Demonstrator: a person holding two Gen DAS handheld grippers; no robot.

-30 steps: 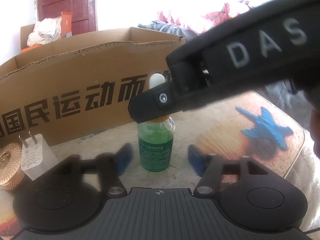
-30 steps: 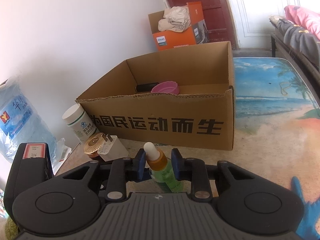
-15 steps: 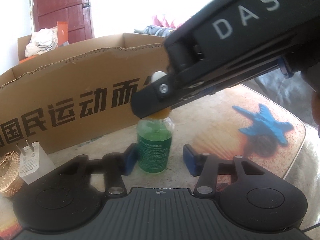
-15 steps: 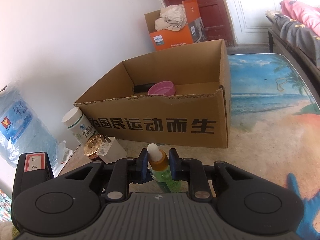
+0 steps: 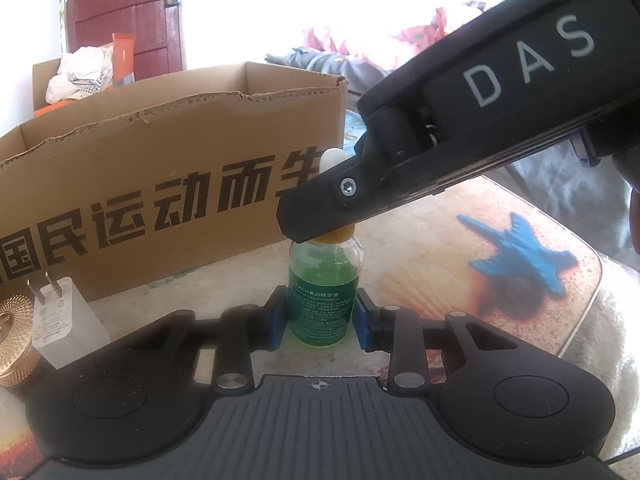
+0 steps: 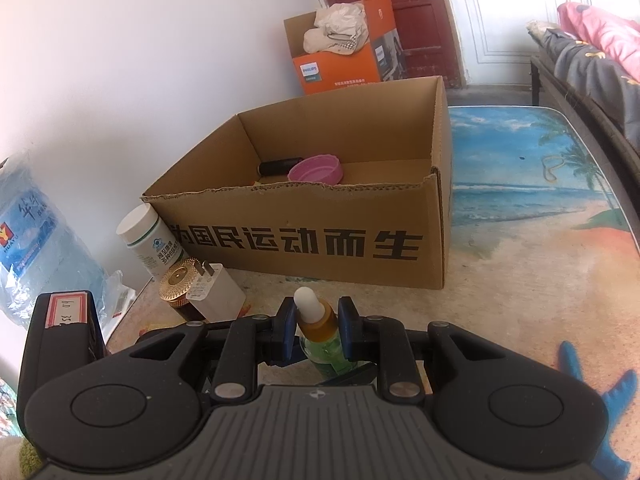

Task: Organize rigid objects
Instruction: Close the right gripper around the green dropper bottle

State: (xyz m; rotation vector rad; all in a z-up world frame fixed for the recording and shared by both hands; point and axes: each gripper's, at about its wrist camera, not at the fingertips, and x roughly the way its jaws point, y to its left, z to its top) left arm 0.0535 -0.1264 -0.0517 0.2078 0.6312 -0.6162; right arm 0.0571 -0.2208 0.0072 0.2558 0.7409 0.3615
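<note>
Bottle (image 5: 322,300): small green dropper bottle, standing upright on the table (image 6: 520,280), just in front of the box; long axis vertical, white bulb on top.

Left gripper (image 5: 322,320): level with the bottle's lower body, one blue pad on each side of the label. Its jaws have just been closing, and the pads now appear to press the glass from left and right.

Right gripper (image 6: 316,330): reaches in from the right and above, jaws nearly together on the amber neck just under the bulb. In the left wrist view its black finger crosses in front of the cap.

Key relation: both grippers grip the same upright bottle, left low on the body, right high on the neck; neither is nearer, both are in contact.

Box (image 6: 320,216): open-topped carton directly behind the bottle, near wall between bottle and interior; a pink lid (image 6: 316,169) and a dark tube (image 6: 280,166) lie inside.

Judged next move: lift over the near wall, so the bottle must rise before going forward.

Bystanders: plug (image 6: 214,292), gold jar (image 6: 180,280), white pot (image 6: 150,240), well left of the bottle.
</note>
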